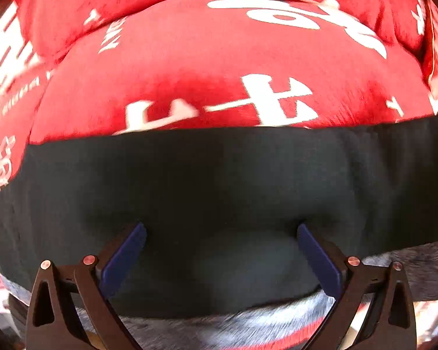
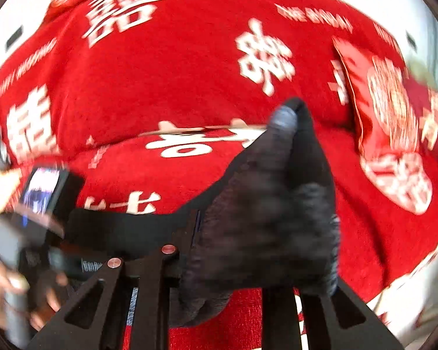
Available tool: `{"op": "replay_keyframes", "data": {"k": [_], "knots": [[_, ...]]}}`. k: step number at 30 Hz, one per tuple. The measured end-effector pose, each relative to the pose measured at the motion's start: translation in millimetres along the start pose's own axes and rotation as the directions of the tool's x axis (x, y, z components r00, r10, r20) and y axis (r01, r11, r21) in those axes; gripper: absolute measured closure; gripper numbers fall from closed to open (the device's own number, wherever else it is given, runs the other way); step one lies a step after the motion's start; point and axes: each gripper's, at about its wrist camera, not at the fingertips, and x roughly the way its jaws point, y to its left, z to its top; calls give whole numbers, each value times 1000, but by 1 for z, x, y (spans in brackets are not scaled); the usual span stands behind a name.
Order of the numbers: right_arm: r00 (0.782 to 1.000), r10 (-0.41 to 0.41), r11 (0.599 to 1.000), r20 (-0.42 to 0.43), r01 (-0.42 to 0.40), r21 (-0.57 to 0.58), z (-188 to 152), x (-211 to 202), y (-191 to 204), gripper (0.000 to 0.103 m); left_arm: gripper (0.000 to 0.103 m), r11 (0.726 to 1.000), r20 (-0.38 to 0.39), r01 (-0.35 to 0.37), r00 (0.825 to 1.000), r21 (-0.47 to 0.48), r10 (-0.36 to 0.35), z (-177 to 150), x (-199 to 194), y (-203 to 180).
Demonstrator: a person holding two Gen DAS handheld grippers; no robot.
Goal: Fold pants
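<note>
Though blurred, white characters (image 2: 264,55) on blanket (image 2: 175,73)

Both views are bright with strong fisheye bending at the dark edges; motion blur smears the right wrist view most.

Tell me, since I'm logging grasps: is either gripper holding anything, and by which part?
The right gripper is shut on a bunched, lifted end of the black pants. The left gripper is open over the pants, holding nothing.
</note>
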Motion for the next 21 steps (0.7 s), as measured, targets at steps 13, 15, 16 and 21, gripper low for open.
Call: {"op": "replay_keyframes", "data": {"k": [13, 15, 16, 21], "knots": [[995, -104, 924, 9, 100, -368, -10, 9, 177, 81, 0, 952, 114, 128, 988, -278, -100, -30, -48, 186], [995, -89, 904, -36, 66, -423, -24, 23, 202, 81, 0, 945, 104, 129, 989, -302, -101, -39, -44, 208], [995, -81, 899, -54, 49, -436, -31, 25, 209, 81, 0, 943, 98, 125, 990, -307, -99, -42, -42, 214], [986, -130, 827, -109, 47, -560, -66, 45, 243, 81, 0, 933, 68, 138, 990, -333, -123, -53, -25, 230]]}}
